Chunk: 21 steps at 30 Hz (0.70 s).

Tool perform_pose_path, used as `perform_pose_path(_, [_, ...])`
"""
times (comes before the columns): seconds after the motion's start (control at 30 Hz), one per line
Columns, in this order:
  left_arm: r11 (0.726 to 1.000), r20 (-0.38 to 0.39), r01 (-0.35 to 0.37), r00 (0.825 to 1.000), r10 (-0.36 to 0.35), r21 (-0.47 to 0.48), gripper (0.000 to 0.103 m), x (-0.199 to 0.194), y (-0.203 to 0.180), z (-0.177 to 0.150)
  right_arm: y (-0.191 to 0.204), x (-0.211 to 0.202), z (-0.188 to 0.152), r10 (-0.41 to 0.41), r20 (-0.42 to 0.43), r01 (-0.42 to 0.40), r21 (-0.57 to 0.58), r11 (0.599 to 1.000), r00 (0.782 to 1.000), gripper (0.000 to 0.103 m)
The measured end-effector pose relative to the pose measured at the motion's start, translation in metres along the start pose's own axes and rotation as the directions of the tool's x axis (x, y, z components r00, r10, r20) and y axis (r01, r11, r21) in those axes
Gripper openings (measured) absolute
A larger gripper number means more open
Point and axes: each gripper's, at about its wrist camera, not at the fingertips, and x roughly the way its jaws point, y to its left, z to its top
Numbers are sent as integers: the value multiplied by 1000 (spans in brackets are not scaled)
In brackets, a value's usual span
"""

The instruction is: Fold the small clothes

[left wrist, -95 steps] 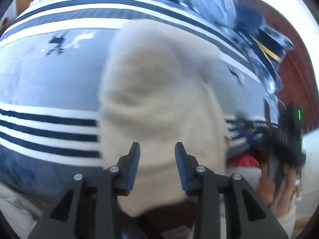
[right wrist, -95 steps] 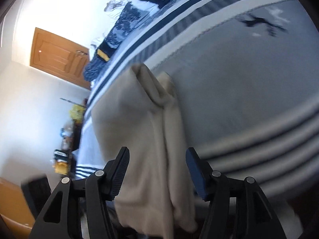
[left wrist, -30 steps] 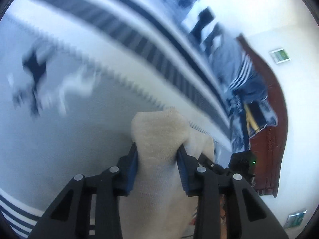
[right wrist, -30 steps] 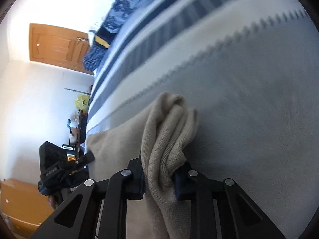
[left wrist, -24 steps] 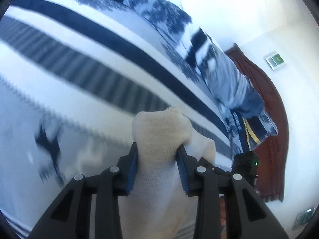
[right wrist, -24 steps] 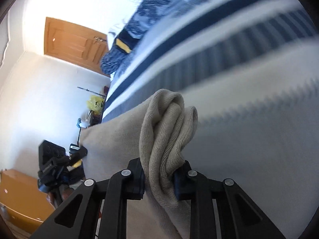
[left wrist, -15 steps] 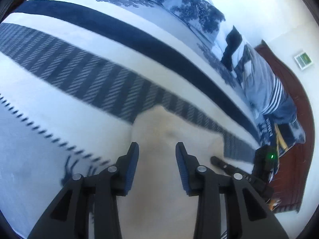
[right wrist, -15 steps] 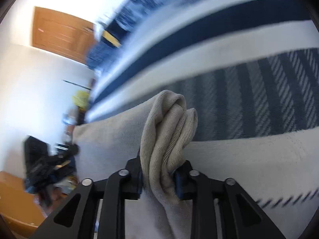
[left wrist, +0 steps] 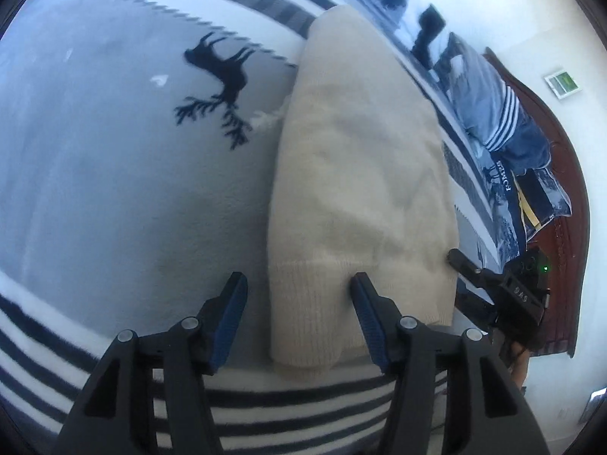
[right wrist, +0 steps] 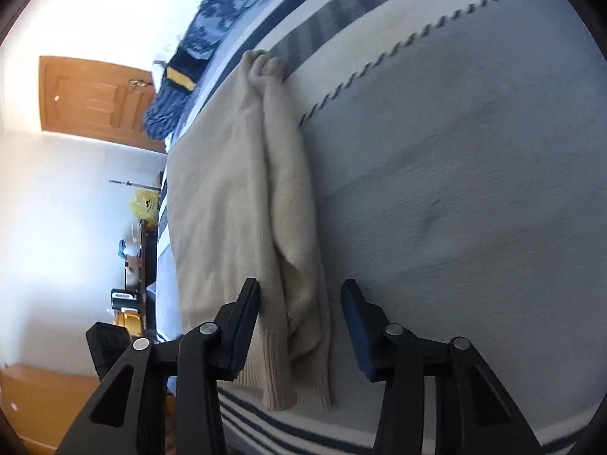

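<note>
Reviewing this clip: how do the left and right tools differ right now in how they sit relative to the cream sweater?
The left tool straddles the cream sweater at its ribbed hem corner; the right tool brackets the bunched sleeve edge. The left sees the flat folded face, the right its rumpled side. Both are open, gripping nothing, above the blanket.

L hand-held gripper (left wrist: 297,316) & R hand-held gripper (right wrist: 301,322): jaws apart, nothing held.
</note>
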Motion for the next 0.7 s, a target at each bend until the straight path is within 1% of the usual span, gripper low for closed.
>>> perform_pose_path(0.03, [1000,-4,6,1000,-6,17,24,0,-2,1,5,0,-1,-13,25,14,-51,999,1000,42])
perform_pose_path(0.07, [1000,-16,20,1000,-20,15,16,-1,-2,2,9,2,-1,-30,36,33,-87,996,999,27])
perform_pose_path(0.1, [1000,-15,26,1000,-26,11,15,-5,-1,3,14,2,-3,-50,37,54,-118,992,998,19])
perform_pose_path(0.13, [999,-5,46,999,-46,-2,13,-12,2,4,17,2,-6,-39,22,41,-120,992,999,14])
perform_pose_path(0.17, [996,14,91,996,-91,-9,12,-23,5,4,22,0,-7,-27,19,29,-112,993,999,13])
perform_pose_path(0.2, [993,29,115,993,-114,-13,12,-30,8,4,28,-6,-8,-13,22,15,-109,994,1000,12])
perform_pose_path(0.27, [992,25,115,993,-114,-42,12,-32,18,3,39,-12,-11,41,35,-39,-68,997,999,9])
perform_pose_path(0.3, [992,11,118,993,-117,-53,13,-26,21,2,39,-13,-13,49,36,-47,-60,997,998,9])
perform_pose_path(0.33, [994,-17,96,995,-97,-56,15,-17,26,1,33,-6,-15,17,30,-15,-65,998,999,8])
perform_pose_path(0.37, [998,-37,39,998,-41,-40,19,-8,28,-1,26,1,-16,-22,18,24,-64,998,1000,8])
perform_pose_path(0.4, [999,-37,29,999,-30,-29,21,-4,28,-3,15,13,-17,-45,-10,44,-50,998,999,8])
perform_pose_path(0.43, [999,-25,36,999,-37,-19,21,-7,27,-5,7,19,-17,-10,-23,10,-25,1000,1000,9])
perform_pose_path(0.47, [999,-20,39,999,-39,-14,23,-11,26,-5,4,17,-15,12,-18,-12,-5,1000,1000,15])
perform_pose_path(0.5, [999,-14,37,999,-37,-4,29,-15,24,-4,4,9,-14,43,-7,-43,21,999,999,20])
perform_pose_path(0.53, [999,-5,36,999,-36,3,33,-19,24,-4,6,4,-14,63,3,-63,18,998,998,40])
perform_pose_path(0.57, [999,8,33,999,-33,9,34,-22,23,-2,11,-3,-15,76,14,-76,5,997,997,68])
perform_pose_path(0.6, [999,18,33,999,-33,11,36,-24,23,-2,15,-12,-18,59,23,-59,0,998,998,77])
perform_pose_path(0.63, [999,19,41,999,-41,8,36,-23,22,-1,17,-17,-23,46,23,-46,1,999,999,78])
perform_pose_path(0.67, [999,3,55,999,-55,3,36,-19,20,0,17,-20,-28,56,12,-56,7,998,998,78])
perform_pose_path(0.7, [998,-15,66,998,-66,-1,36,-13,18,0,14,-16,-36,61,-11,-60,39,997,998,78])
